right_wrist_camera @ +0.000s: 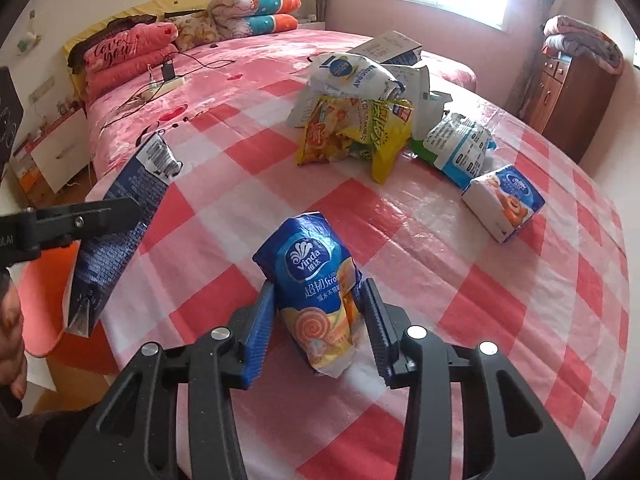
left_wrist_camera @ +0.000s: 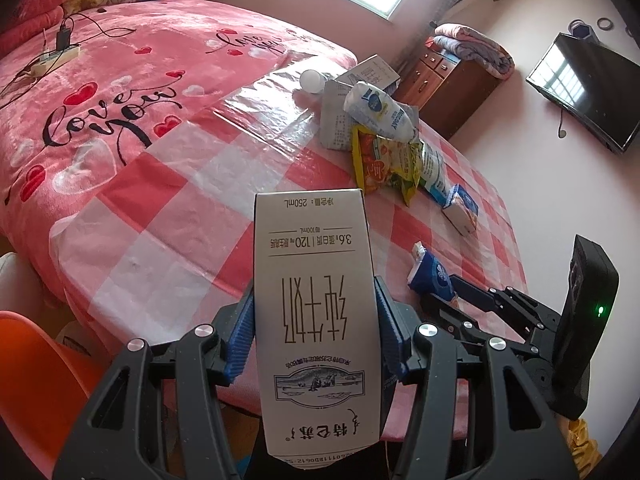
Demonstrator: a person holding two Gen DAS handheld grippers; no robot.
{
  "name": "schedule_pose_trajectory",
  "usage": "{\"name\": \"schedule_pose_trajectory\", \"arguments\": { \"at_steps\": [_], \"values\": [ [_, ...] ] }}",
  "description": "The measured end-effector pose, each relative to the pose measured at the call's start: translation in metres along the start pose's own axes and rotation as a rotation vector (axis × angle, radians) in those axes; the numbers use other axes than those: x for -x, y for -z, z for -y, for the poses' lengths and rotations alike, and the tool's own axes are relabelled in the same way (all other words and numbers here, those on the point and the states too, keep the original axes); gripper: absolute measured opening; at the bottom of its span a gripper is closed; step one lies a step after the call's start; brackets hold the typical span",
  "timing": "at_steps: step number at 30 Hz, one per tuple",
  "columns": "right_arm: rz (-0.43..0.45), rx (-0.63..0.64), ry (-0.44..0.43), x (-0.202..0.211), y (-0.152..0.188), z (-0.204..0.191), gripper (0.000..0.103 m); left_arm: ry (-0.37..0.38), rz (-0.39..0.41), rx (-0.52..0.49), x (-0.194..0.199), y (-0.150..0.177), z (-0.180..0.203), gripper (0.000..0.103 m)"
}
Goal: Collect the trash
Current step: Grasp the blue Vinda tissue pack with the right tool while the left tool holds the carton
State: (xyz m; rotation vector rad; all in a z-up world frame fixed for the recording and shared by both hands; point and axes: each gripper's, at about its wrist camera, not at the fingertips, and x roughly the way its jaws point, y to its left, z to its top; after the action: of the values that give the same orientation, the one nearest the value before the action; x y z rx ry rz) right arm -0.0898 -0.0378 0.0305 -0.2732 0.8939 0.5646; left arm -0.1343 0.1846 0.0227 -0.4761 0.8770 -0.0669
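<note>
My left gripper (left_wrist_camera: 316, 316) is shut on a white and blue milk carton (left_wrist_camera: 316, 300), held above the near edge of the bed; the carton also shows in the right wrist view (right_wrist_camera: 116, 224). My right gripper (right_wrist_camera: 318, 312) is shut on a blue Vinda tissue pack (right_wrist_camera: 316, 280), which rests on the red-and-white checked sheet (right_wrist_camera: 500, 300); the pack also shows in the left wrist view (left_wrist_camera: 430, 274). More trash lies farther back: a yellow snack bag (right_wrist_camera: 352, 136), a white and blue bag (right_wrist_camera: 352, 72), a crumpled white wrapper (right_wrist_camera: 460, 148) and a small tissue pack (right_wrist_camera: 504, 200).
A pink bed cover (left_wrist_camera: 100, 100) with a power strip and cables (left_wrist_camera: 56, 58) lies to the left. A wooden cabinet (left_wrist_camera: 444, 80) stands beyond the bed, and a TV (left_wrist_camera: 584, 92) hangs on the wall. An orange chair (left_wrist_camera: 36, 380) stands at the near left.
</note>
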Motion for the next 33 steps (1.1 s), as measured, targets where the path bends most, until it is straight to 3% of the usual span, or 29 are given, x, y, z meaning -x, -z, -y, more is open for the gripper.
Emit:
{"name": "schedule_pose_trajectory", "arguments": {
  "at_steps": [5, 12, 22, 33],
  "values": [
    [-0.022, -0.027, -0.050, -0.004, -0.002, 0.000, 0.064, 0.002, 0.001, -0.004, 0.005, 0.006, -0.002, 0.056],
    [-0.017, 0.043, -0.046, -0.015, -0.004, -0.012, 0.073, -0.004, 0.017, 0.007, 0.015, 0.010, -0.009, 0.056],
    [0.011, -0.007, -0.031, -0.005, 0.002, -0.010, 0.042, -0.002, 0.019, 0.025, 0.017, 0.013, -0.016, 0.056],
    [0.022, -0.081, -0.049, 0.007, 0.007, -0.001, 0.034, 0.007, 0.017, 0.033, 0.016, 0.016, -0.019, 0.056]
  ]
}}
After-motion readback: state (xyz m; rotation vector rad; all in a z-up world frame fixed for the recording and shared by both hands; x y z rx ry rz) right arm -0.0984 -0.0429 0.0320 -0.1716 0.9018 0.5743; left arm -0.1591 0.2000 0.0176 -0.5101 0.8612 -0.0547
